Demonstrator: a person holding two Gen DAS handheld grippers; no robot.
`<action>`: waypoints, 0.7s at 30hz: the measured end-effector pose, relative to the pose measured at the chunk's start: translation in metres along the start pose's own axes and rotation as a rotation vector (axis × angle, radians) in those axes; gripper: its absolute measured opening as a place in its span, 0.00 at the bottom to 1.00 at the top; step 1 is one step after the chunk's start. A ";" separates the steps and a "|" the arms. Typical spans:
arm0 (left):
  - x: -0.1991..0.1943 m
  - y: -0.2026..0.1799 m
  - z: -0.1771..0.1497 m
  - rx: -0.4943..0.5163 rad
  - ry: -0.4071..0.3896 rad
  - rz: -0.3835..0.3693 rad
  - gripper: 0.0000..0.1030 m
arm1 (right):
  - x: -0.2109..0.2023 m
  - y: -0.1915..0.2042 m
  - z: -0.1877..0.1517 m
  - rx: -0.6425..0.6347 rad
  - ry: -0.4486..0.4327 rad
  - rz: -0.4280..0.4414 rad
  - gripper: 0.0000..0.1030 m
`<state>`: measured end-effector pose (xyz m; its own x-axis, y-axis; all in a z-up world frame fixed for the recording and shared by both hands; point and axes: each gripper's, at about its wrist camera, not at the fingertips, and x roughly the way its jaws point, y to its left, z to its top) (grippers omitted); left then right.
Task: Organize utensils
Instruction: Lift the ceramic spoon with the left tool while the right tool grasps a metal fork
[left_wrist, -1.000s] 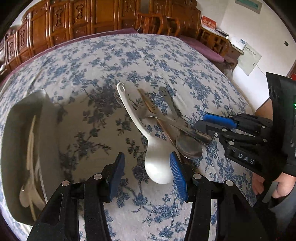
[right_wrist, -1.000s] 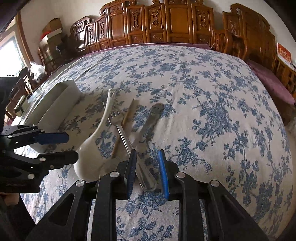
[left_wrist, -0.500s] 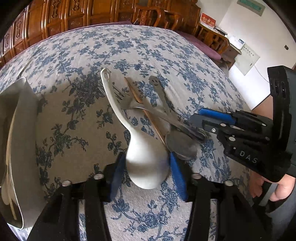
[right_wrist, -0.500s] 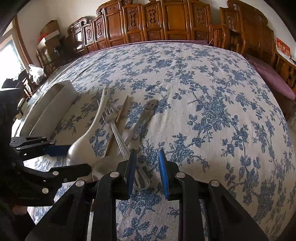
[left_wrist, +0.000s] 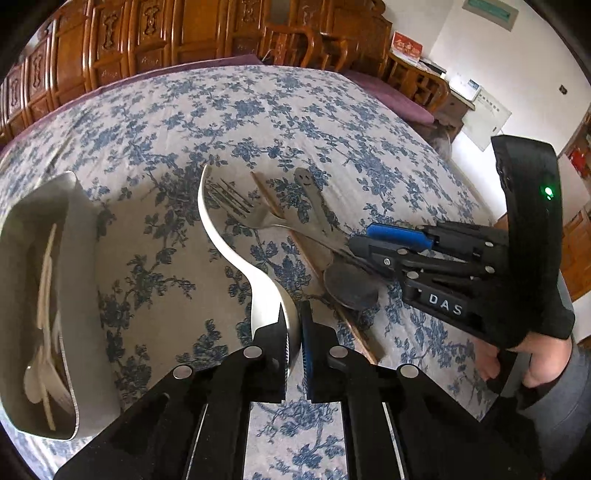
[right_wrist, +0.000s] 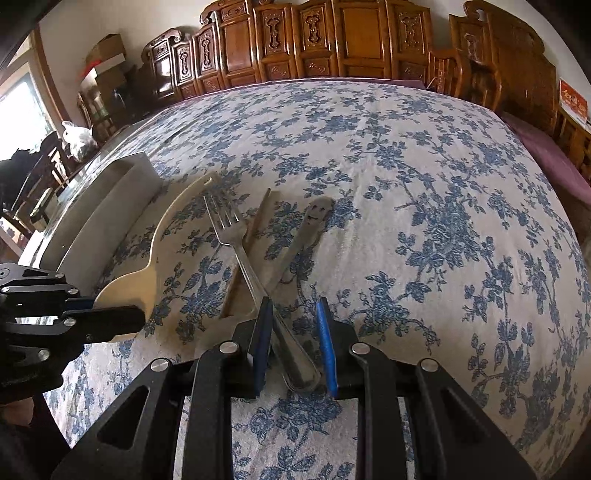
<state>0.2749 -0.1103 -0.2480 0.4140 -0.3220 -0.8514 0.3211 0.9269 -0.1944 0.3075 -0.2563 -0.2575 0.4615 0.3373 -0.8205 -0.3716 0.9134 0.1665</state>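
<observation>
- Left gripper (left_wrist: 294, 334): jaws have just been closing and now pinch the bowl rim of the white ladle spoon (left_wrist: 236, 251); earlier the bowl lay flat, now it stands on edge.
- Right gripper (right_wrist: 294, 343): jaws apart, straddling the fork (right_wrist: 243, 258) handle, unchanged.
- Beside the fork: chopsticks (right_wrist: 245, 254), smiley-handled metal spoon (right_wrist: 306, 232).
- Far left: steel tray (left_wrist: 79, 295) holding pale utensils on the floral tablecloth (left_wrist: 258, 122).

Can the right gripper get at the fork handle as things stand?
Probably yes: the right gripper already straddles the fork handle's end, nothing covering it, though the handle crosses the chopstick further up.
</observation>
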 end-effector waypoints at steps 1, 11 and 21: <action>-0.002 0.000 0.000 0.005 -0.002 0.002 0.05 | 0.001 0.001 0.000 -0.004 0.000 0.003 0.26; -0.013 0.004 -0.004 0.015 -0.017 0.017 0.05 | 0.017 0.026 0.014 -0.086 0.009 0.032 0.28; -0.019 0.006 -0.008 0.022 -0.018 0.023 0.05 | 0.029 0.035 0.034 -0.209 0.016 -0.006 0.25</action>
<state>0.2625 -0.0975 -0.2370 0.4367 -0.3048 -0.8464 0.3301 0.9295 -0.1644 0.3351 -0.2067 -0.2567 0.4519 0.3273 -0.8298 -0.5286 0.8476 0.0465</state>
